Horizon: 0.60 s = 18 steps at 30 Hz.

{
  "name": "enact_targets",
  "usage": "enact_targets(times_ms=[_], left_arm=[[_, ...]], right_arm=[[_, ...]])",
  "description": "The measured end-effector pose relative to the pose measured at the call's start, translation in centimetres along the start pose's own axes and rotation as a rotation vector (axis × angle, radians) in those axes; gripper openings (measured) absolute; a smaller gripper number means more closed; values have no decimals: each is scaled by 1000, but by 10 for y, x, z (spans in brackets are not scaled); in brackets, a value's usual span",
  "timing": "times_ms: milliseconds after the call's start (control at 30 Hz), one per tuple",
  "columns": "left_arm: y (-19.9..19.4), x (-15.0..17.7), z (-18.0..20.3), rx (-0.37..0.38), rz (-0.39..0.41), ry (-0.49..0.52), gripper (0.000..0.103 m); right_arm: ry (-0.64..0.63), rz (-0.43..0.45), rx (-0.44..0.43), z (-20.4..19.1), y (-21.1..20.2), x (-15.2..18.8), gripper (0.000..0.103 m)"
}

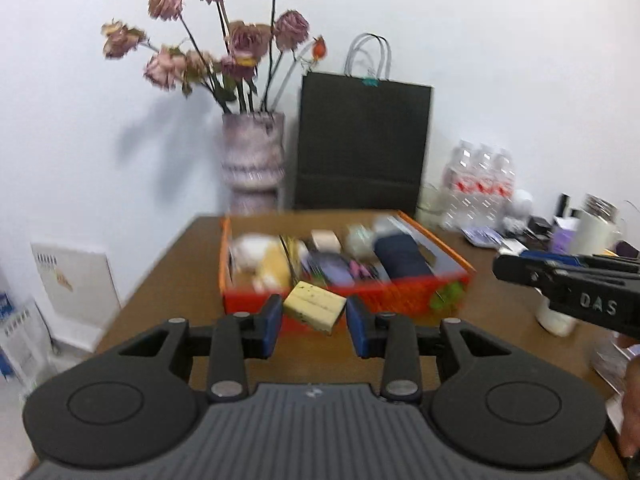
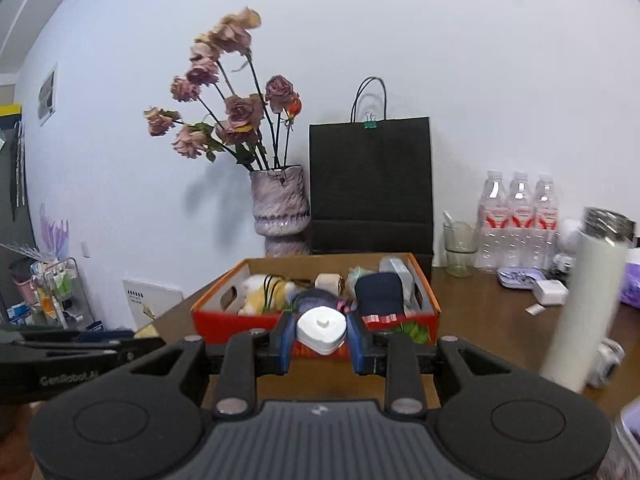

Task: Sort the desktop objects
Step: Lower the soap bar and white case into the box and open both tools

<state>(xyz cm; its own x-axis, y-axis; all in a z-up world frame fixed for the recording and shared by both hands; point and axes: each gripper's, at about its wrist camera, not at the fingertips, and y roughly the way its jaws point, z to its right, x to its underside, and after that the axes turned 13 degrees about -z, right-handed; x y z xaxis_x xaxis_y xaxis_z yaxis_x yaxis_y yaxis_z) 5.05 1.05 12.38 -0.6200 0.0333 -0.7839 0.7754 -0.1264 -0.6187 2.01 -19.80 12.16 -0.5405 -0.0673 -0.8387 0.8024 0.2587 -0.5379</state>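
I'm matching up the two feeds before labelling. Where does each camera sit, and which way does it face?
Left wrist: on the left gripper, looking along its fingers at the orange box; a yellow block sits between the pads, and the right gripper shows at the right edge.
Right wrist: on the right gripper, facing the same box; it grips a white piece, and the left gripper shows at the left edge.
Shared: box, vase, black bag, bottles.

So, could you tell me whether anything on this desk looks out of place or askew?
The flowers in the vase look wilted and droop. Otherwise nothing stands out; the orange box is simply crammed with jumbled items.
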Motion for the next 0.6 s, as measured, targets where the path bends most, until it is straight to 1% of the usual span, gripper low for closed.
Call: enact_targets(times_ms=[33,100,133,167,200,233,267,300,400,467,533,567,600], left_arm=[[8,-12,-5,-1,-6,-12,35],[29,-37,-14,28,-24,-22,35],[40,-47,-18,29,-43,-29,35],[52,-55,-21,30,-65,-28,35],[66,-63,-26,25,-88,-35,35],[84,-70,-30,14,-128,-36,35],[99,-74,-35,9,-168,-33,35],[116,-77,-40,-1,-210,-37,35],[152,-80,-47,-21,-292,-20,35],[169,-81,-52,-15,-340,-23,36],[181,-82,-57,-7,-376,-47,36],[185,-83,-60,-6,-385,-59,44],[188,-85,-63,0,-398,-68,58]], right_arm=[[-5,-16,-2,2,12,-13,26],[-22,-68,2,6,40,-39,26],[-25,-98,13,8,54,-49,27],[-42,-149,16,8,71,-59,27],[-39,-180,4,11,87,-68,27],[-33,-213,-5,13,102,-75,27],[-41,-270,-20,14,121,-83,27],[-33,-308,-33,16,137,-88,26],[-30,-424,-44,19,183,-101,27],[-30,-511,-42,21,213,-104,27],[10,-585,-47,25,235,-103,27],[20,-617,-51,26,244,-103,27],[36,-651,-57,29,253,-104,27]])
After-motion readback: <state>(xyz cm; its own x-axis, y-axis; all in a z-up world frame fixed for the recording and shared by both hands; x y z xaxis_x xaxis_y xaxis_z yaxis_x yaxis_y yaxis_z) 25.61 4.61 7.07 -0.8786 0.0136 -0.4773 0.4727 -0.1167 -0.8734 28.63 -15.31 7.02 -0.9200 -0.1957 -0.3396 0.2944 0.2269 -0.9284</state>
